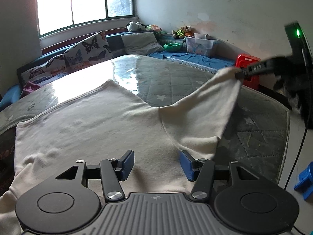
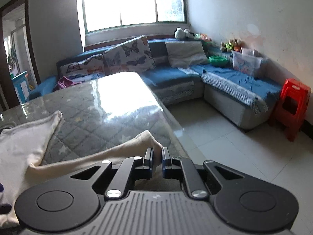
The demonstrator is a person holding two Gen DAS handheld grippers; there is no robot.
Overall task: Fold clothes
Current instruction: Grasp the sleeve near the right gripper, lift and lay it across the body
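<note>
shirt [image 1: 93, 125] flat on table [image 1: 166, 78]; right gripper [image 2: 157, 157] clamped on sleeve [image 2: 117, 154] end, thin pinch may slip if tugged. left gripper [image 1: 157, 165] half open, empty, above shirt.

Both wrist views look low across the table [image 1: 176, 74] toward the window [image 2: 133, 4].

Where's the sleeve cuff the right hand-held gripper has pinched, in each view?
Left wrist: sleeve cuff at upper right, lifted off the table, clamped by the right hand-held gripper.
Right wrist: cuff low centre, between the pads.
Shared landmark: red stool, right side in both.
</note>
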